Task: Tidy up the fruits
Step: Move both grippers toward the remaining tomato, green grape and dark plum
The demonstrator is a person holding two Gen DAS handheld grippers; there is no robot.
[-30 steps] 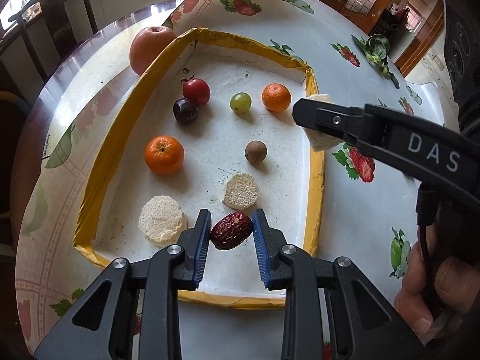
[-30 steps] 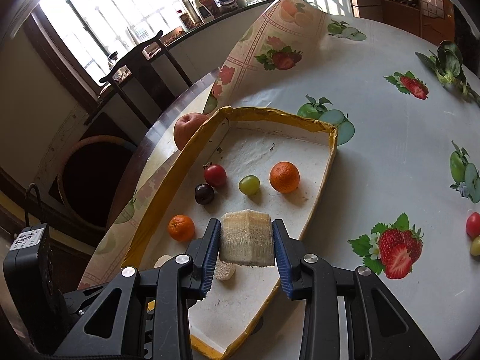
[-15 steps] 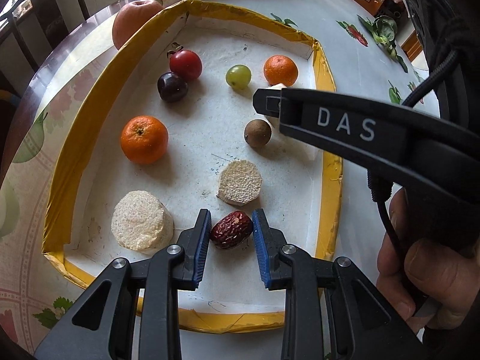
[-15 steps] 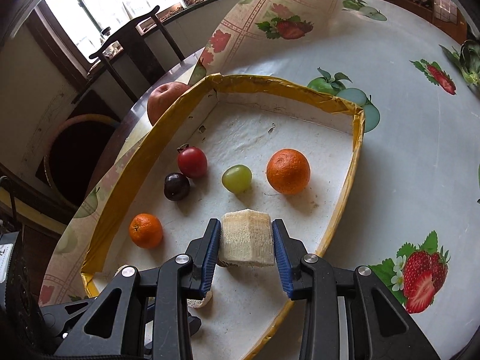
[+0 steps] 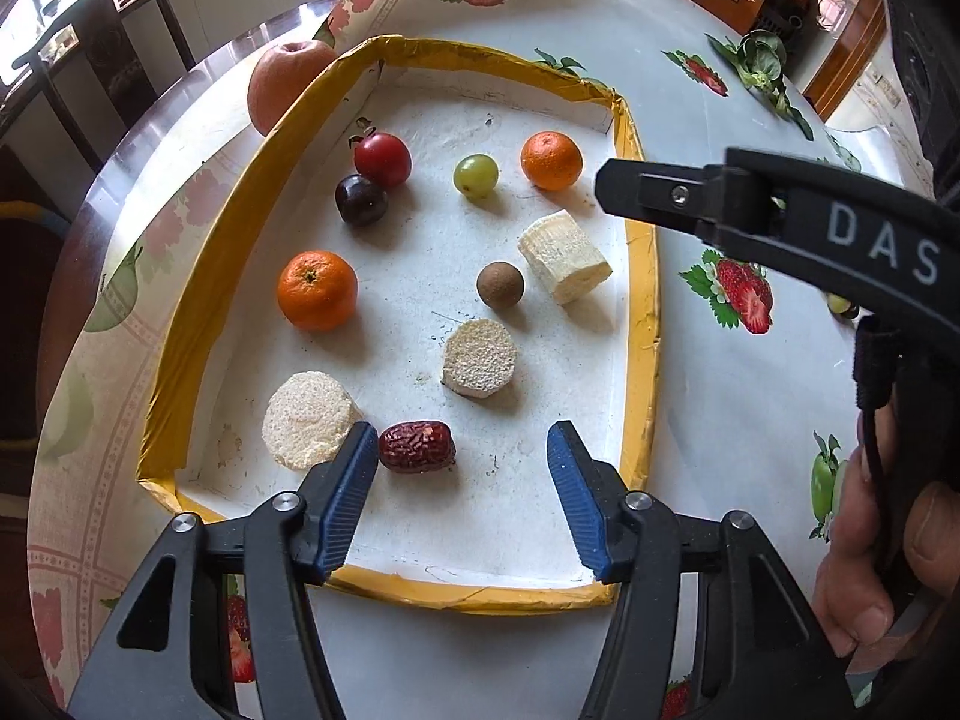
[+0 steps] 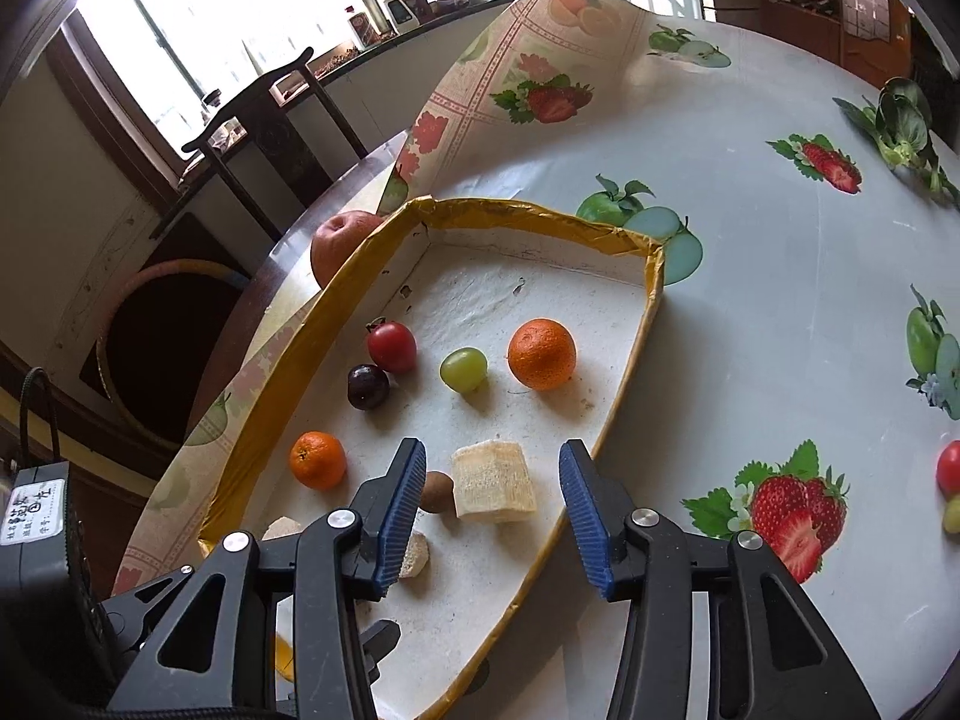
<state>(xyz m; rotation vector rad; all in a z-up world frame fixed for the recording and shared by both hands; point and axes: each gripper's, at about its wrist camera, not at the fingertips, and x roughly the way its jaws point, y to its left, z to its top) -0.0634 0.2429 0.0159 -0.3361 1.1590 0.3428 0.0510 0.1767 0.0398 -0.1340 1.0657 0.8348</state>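
A yellow-rimmed white tray [image 5: 639, 276] [image 6: 636, 354] holds fruit: two oranges [image 5: 317, 289] [image 5: 551, 160], a green grape [image 5: 475, 175], a red tomato [image 5: 383, 159], a dark plum [image 5: 360, 199], a brown longan [image 5: 500, 285] and two pale round slices [image 5: 480, 357] [image 5: 306, 420]. My left gripper [image 5: 462, 468] is open; a red date [image 5: 416, 446] lies on the tray by its left finger. My right gripper [image 6: 489, 501] is open around a banana piece [image 6: 493, 482] [image 5: 564, 264] that rests on the tray.
An apple [image 5: 282, 81] [image 6: 339, 243] sits outside the tray's far left rim. A tomato [image 6: 949, 474] and a grape [image 6: 952, 513] lie on the fruit-print tablecloth at the right. A leafy green [image 6: 903, 123] lies far right. The cloth's far corner is folded up [image 6: 540, 60].
Both grippers have opened. The date and the banana piece, held before, now lie on the tray floor. The right gripper has pulled back a little from the banana.
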